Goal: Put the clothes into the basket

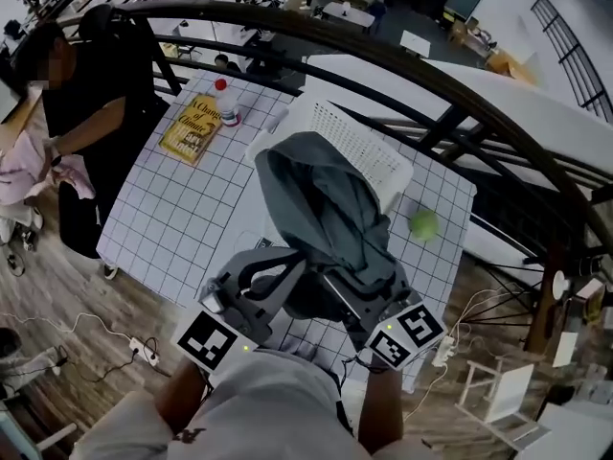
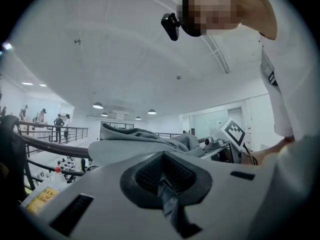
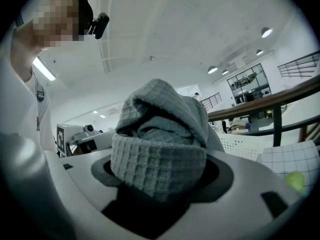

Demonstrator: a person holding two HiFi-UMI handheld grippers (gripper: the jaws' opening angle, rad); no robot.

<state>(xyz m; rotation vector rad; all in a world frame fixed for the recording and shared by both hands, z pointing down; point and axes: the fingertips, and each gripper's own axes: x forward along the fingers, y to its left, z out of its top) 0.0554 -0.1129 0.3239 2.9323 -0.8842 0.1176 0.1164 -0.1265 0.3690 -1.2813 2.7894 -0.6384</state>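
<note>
Though beneath a basket [image 1: 359, 147], gridded table [image 1: 172, 228] beside railing [image 1: 239, 10].

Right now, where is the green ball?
In the head view, the green ball sits on the checked table, just right of the white basket.

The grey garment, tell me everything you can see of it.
The grey garment is a soft blue-grey cloth with a waffle-like weave, bunched into thick folds. Its near end is held above the gridded table: the left gripper pinches a thin fold, the right gripper clamps a thick wad. From there it stretches away and drapes over the near side of the white perforated basket. What kind of garment it is cannot be told.
</note>
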